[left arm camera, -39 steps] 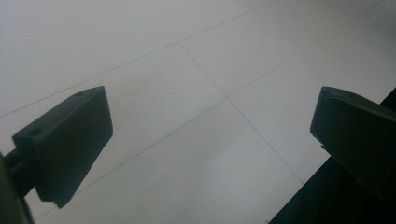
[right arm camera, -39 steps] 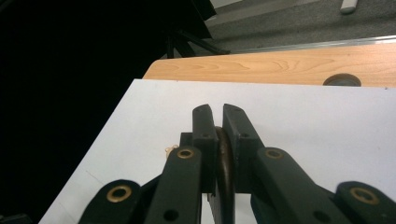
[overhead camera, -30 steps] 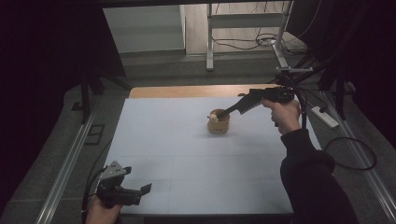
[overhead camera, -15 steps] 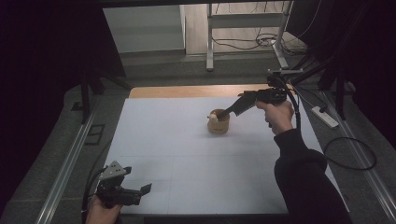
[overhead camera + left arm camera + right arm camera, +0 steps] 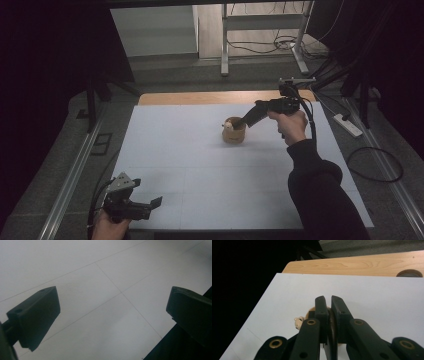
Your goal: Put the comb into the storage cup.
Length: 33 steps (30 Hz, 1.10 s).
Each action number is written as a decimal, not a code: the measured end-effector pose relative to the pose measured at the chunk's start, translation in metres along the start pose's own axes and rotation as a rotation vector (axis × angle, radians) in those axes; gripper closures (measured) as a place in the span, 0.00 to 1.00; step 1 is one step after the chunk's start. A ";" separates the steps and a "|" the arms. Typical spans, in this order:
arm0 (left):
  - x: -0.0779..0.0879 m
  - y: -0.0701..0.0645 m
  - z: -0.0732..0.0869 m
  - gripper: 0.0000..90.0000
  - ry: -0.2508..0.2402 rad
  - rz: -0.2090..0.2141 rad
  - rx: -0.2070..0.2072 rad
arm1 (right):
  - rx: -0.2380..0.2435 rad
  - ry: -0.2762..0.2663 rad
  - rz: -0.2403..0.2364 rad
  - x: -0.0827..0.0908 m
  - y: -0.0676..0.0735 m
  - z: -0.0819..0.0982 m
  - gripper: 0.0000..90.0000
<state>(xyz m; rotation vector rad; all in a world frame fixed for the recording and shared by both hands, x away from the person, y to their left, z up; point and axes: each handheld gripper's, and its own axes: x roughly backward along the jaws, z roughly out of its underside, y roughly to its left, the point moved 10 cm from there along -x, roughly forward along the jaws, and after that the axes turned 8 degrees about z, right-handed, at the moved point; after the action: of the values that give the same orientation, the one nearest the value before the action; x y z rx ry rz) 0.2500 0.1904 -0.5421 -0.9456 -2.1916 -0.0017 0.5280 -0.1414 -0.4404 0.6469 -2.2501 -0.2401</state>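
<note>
High view — a white sheet [image 5: 200, 170] covers the bench, with a strip of bare wood [image 5: 200, 97] showing along its far edge. A small round wooden cup [image 5: 233, 132] stands on the sheet, right of centre and toward the far side. Something pale and small [image 5: 229, 126] sits at its left rim; too small to tell what it is. The right gripper [image 5: 242, 122] comes in from the right, tilted down, its jaw tips at the cup's right rim. The right hand [image 5: 290, 125] holds its body, a dark sleeve [image 5: 320, 200] trailing to the bottom edge. The left gripper [image 5: 159, 201] rests low at the near left corner of the sheet, well apart from the cup, held by the left hand [image 5: 110, 227], its grey plate on top.

Left gripper view — the two black jaws stand spread wide, with only the white sheet [image 5: 105, 290] and its faint seams between them.

Right gripper view — the jaws are pressed close together, pinching a thin brown wall edge-on: the cup's rim [image 5: 333, 327]. The pale little figure [image 5: 298, 322] shows just left of the jaws, at the cup's edge. Beyond lie the white sheet [image 5: 374, 295] and the wood strip [image 5: 352, 265] — the floor past them is dark.
</note>
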 end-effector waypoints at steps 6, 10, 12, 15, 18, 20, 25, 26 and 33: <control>0.000 0.000 0.000 0.00 0.001 0.000 0.000 | -0.013 0.009 -0.002 -0.005 -0.002 0.003 0.93; 0.000 0.000 0.000 0.00 0.001 0.001 0.001 | -0.023 0.006 -0.005 -0.007 -0.003 0.003 0.93; 0.000 0.000 0.000 0.00 0.002 0.001 0.002 | -0.026 0.005 -0.007 -0.007 -0.004 0.003 0.93; 0.000 0.000 0.000 0.00 0.003 0.001 0.002 | -0.033 0.004 -0.012 -0.007 -0.006 0.003 0.93; 0.000 0.000 0.000 0.00 0.002 0.001 0.003 | -0.049 0.001 -0.021 -0.008 -0.009 0.004 0.93; 0.000 0.000 0.000 0.00 0.002 0.001 0.004 | -0.057 0.004 -0.028 -0.008 -0.011 0.004 0.93; 0.000 0.000 0.000 0.00 0.003 0.001 0.005 | -0.069 0.006 -0.032 -0.009 -0.016 0.005 0.92; 0.000 0.000 0.000 0.00 0.003 0.001 0.005 | -0.070 0.004 -0.030 -0.009 -0.017 0.005 0.92; 0.000 0.000 0.000 0.00 0.004 0.001 0.006 | -0.064 0.009 -0.015 -0.010 -0.021 0.007 0.89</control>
<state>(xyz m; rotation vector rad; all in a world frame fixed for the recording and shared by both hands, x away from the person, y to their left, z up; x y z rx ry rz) 0.2502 0.1906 -0.5426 -0.9432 -2.1866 0.0037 0.5366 -0.1540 -0.4594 0.6303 -2.2199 -0.3151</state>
